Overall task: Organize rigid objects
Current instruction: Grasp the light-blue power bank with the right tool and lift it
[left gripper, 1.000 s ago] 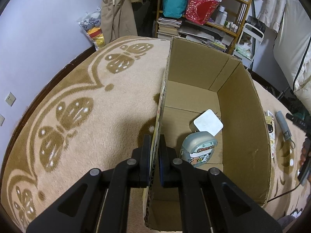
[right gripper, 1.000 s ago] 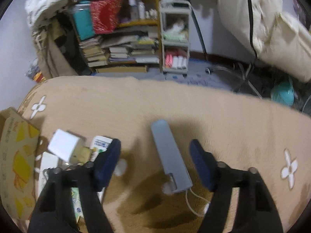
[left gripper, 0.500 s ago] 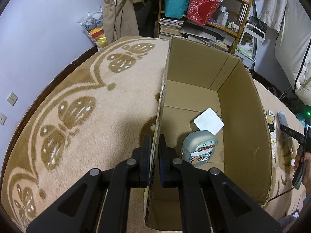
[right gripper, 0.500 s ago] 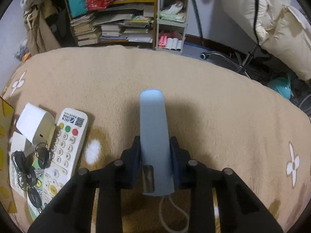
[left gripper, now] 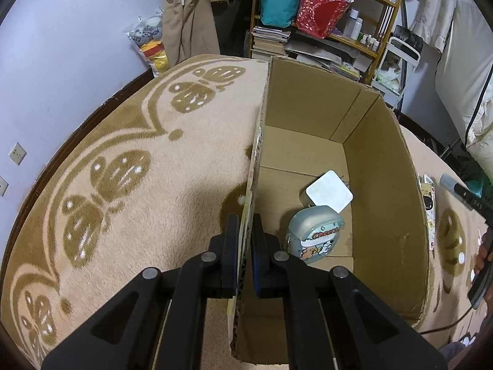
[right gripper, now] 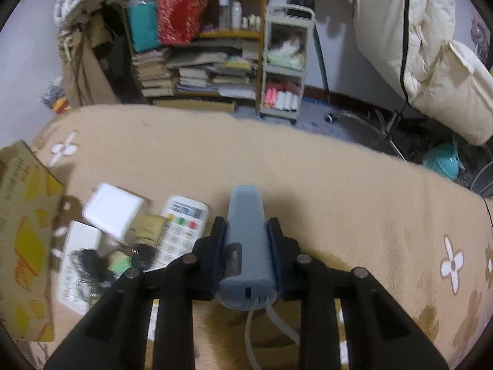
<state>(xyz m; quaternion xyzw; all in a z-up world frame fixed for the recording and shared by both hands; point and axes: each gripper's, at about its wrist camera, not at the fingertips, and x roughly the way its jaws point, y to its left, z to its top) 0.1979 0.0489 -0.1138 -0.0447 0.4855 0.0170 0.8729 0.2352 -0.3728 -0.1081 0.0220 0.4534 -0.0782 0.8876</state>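
The left gripper is clamped on the left wall of the box; a white block and a tin are seen on the box floor, near its right wall; the right gripper is clamped on a blue bar, held above the rug; a remote, a charger and keys are seen on the rug beside the box.

Beige patterned rug under open cardboard box, white remote and charger (right-side clutter).
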